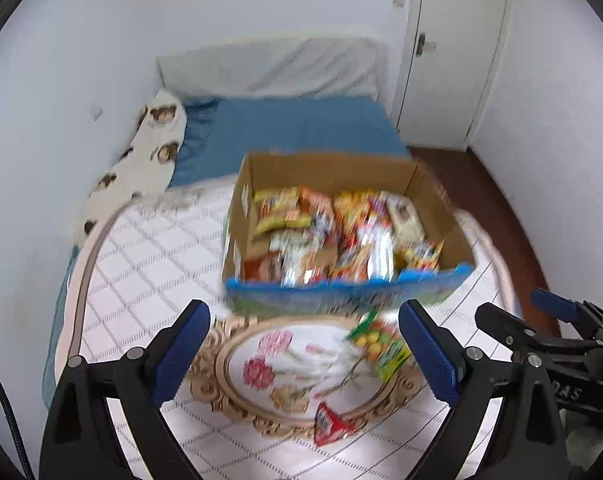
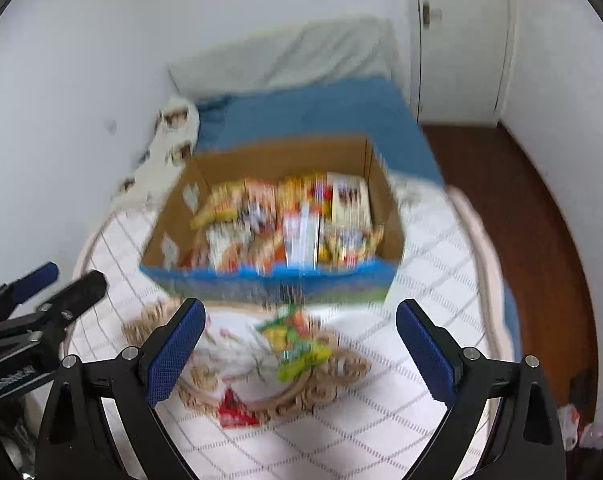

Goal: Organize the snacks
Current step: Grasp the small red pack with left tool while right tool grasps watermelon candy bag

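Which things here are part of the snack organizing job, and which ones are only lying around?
Part of the job:
- cardboard box full of snack packets
- green snack packet on the quilt
- red snack packet on the quilt

Only lying around:
- patterned pillow
- blue sheet
- door

Brown cardboard box (image 1: 333, 172), blue front edge | white quilt (image 1: 149, 264), grey diamond lines | green-yellow snack packet (image 1: 381, 344) | red packet (image 1: 329, 424) | blue sheet (image 1: 301, 124)

Matt cardboard box (image 1: 333, 176); glossy snack packets (image 1: 333, 232).
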Motion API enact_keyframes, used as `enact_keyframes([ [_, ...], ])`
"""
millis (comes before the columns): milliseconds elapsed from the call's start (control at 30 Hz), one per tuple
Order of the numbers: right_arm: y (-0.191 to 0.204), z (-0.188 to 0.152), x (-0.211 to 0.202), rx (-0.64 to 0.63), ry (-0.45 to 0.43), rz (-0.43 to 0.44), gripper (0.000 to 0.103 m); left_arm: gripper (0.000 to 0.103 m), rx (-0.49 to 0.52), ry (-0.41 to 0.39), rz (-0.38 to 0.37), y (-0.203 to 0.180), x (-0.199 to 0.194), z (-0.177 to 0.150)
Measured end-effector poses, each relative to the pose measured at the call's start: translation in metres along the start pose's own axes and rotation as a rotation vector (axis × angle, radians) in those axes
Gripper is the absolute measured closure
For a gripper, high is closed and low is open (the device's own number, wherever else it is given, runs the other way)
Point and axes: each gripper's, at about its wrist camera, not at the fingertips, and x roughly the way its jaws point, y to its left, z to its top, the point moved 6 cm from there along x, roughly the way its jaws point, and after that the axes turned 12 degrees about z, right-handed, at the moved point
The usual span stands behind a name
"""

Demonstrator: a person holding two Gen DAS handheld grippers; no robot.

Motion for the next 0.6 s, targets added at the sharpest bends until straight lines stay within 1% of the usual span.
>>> enact_keyframes([
  [100,-0.02,-0.028,0.045,0.084,0.122,0.046,0.005,0.006,0.015,0.102,0.031,-0.002,0.033,-0.03],
  [167,-0.03,-0.042,0.072,0.118,0.169,0.075,0.005,0.006,0.029,0.197,0.055,-0.002,0.059,-0.054],
  [233,-0.035,-0.051,0.095,0.117,0.206,0.074,0.005,0.006,0.028,0.293,0.06,-0.001,0.085,-0.079],
  [300,-0.037,-0.057,0.12,0.089,0.247,0.074,0.006,0.006,0.02,0.358,0.057,0.001,0.102,-0.098],
  [333,-0.035,-0.056,0.132,0.065,0.269,0.075,0.011,0.006,0.022,0.371,0.057,0.001,0.107,-0.106],
  [367,-0.032,-0.056,0.148,0.034,0.3,0.085,0.019,0.006,0.027,0.378,0.059,0.0,0.111,-0.111],
  [400,-0.03,-0.055,0.157,0.019,0.319,0.085,0.023,0.006,0.033,0.389,0.056,-0.001,0.114,-0.118],
  [433,-0.027,-0.054,0.171,-0.007,0.349,0.078,0.025,0.006,0.032,0.402,0.049,-0.002,0.116,-0.123],
  [533,-0.026,-0.057,0.206,-0.06,0.439,0.058,0.025,0.006,0.022,0.438,0.016,-0.005,0.12,-0.135],
  [600,-0.027,-0.063,0.224,-0.079,0.496,0.047,0.037,0.006,0.028,0.448,-0.01,-0.009,0.118,-0.141],
])
